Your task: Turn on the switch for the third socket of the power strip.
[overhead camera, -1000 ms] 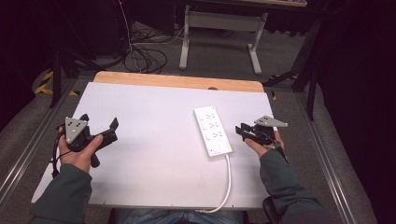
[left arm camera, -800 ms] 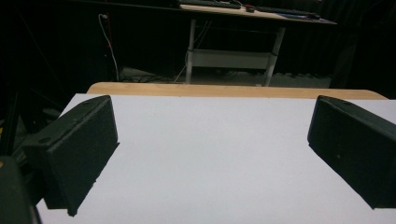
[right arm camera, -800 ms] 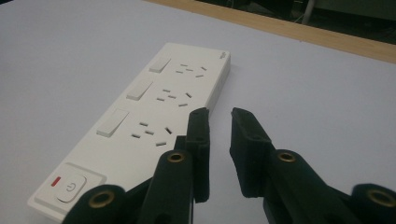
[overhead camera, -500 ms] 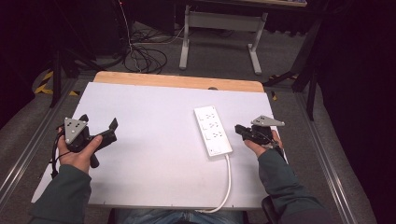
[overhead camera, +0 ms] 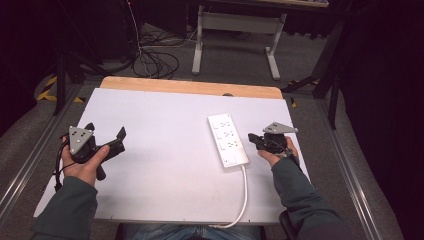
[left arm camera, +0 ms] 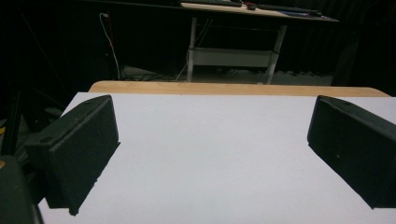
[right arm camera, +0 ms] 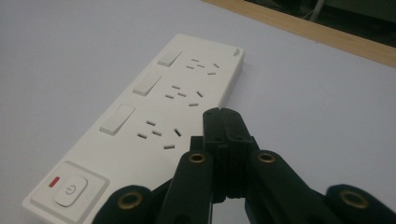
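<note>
In the high view a white table (overhead camera: 165, 165) fills the middle of the frame, with a bare wooden strip along its far edge. A white power strip (overhead camera: 228, 139) lies flat right of centre, its long side running up the frame, and its cord (overhead camera: 243, 197) trails down to the table's lower edge. The left gripper (overhead camera: 106, 137) sits at the left of the frame in the person's left hand (overhead camera: 85, 162), jaws spread wide with only bare table between them. The right gripper (overhead camera: 252, 138) sits just right of the strip, held by the right hand (overhead camera: 276, 152), its tip near the strip's right edge; whether it touches cannot be told from here.

The right gripper view gives what the high view cannot: the strip (right arm camera: 154, 121) close up, running from lower left to upper right, with three socket groups, three rocker switches along its left side, and a power button (right arm camera: 70, 190) with a red mark at lower left. The right gripper (right arm camera: 227, 122) has its jaws pressed together, holding nothing (the tip overlaps the strip's near edge in the frame, but contact is unclear).

The left gripper view shows the two black jaws far apart at the frame's left and right edges, the left gripper (left arm camera: 212, 140) over bare table (left arm camera: 210, 186), with a metal-legged desk (left arm camera: 233, 53) in the dark beyond at the top.
</note>
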`<state>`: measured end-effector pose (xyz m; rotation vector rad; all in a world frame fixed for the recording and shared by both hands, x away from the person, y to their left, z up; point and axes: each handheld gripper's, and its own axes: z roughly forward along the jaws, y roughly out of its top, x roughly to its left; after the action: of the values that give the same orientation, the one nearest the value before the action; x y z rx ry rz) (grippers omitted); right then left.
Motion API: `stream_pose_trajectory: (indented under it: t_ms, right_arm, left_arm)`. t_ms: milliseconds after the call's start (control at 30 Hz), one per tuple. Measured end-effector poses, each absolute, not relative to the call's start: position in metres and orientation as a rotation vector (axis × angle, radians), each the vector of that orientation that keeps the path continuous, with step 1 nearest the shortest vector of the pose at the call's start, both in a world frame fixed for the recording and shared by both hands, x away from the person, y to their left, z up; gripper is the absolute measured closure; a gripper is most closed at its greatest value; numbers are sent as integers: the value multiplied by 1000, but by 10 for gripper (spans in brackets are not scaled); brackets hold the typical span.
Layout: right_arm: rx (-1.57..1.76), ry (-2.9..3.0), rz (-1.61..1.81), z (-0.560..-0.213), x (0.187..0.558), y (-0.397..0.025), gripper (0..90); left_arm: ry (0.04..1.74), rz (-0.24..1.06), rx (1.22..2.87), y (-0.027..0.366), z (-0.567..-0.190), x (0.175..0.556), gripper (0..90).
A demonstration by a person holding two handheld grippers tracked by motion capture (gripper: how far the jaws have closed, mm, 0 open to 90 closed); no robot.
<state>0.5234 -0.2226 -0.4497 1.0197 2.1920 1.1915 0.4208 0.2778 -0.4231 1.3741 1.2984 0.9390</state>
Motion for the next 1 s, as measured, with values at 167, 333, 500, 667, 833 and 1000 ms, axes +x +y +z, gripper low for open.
stream_pose_trajectory:
  t_ms: [167, 333, 500, 667, 833, 1000]
  right_arm:
    - [1010, 2203, 1178, -450, 528, -215, 900]
    - [999, 2212, 1172, -448, 531, -210, 900]
    - [997, 2218, 1162, -448, 535, -204, 900]
    - [993, 2226, 1152, -447, 541, -196, 900]
    - [990, 2233, 1141, -447, 546, -186, 900]
    - [970, 2250, 1135, -448, 550, -173, 900]
  left_arm:
    - [1300, 944, 1373, 278, -424, 420, 27]
    - [1305, 947, 1374, 279, -424, 419, 27]
    - [1306, 947, 1374, 279, -424, 419, 28]
    - [1304, 945, 1378, 280, -424, 419, 28]
    - [1300, 946, 1380, 279, -424, 419, 31]
    - [1300, 947, 1385, 279, -425, 417, 31]
